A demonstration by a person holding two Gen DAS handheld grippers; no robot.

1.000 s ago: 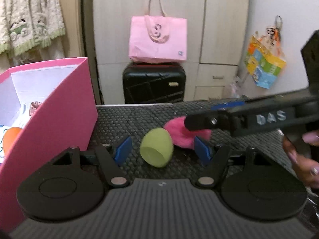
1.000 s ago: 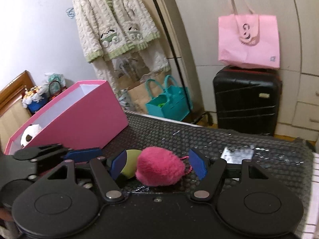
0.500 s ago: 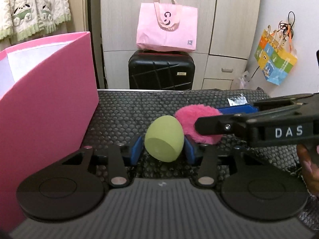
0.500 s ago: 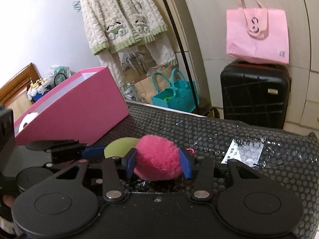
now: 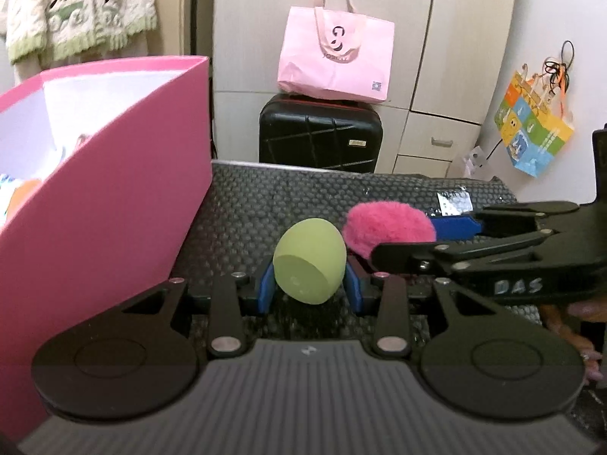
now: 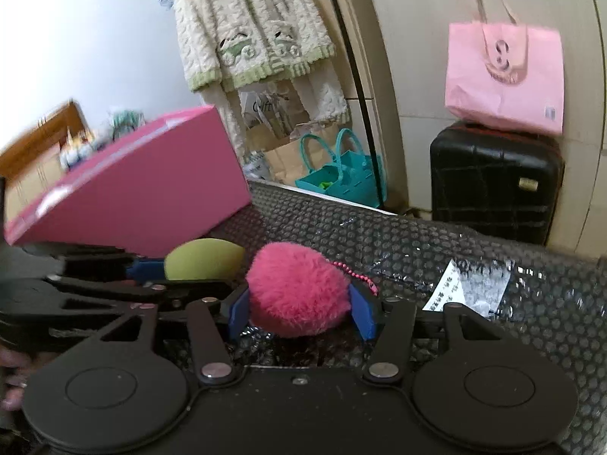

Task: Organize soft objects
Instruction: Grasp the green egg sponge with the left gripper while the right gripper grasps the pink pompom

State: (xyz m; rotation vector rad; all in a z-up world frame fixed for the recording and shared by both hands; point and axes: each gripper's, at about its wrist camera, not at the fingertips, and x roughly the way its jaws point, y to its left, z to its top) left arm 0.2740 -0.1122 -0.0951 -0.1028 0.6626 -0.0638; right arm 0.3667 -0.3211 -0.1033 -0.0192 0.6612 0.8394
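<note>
Both objects gripped just right of the pink box (image 5: 114,197), likely for lifting in. The left gripper (image 5: 309,284) has just closed on the green egg-shaped sponge (image 5: 309,265); the right gripper (image 6: 301,309), jaws just eased slightly wider, pinches the fluffy pink pompom (image 6: 297,292). Sponge smooth with flat-cut end; pompom trails a bead chain.

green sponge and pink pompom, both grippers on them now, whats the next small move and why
Probably lift both. The left gripper has just closed onto the green sponge; the right gripper brackets the pink pompom. The open pink box stands to the left.
</note>
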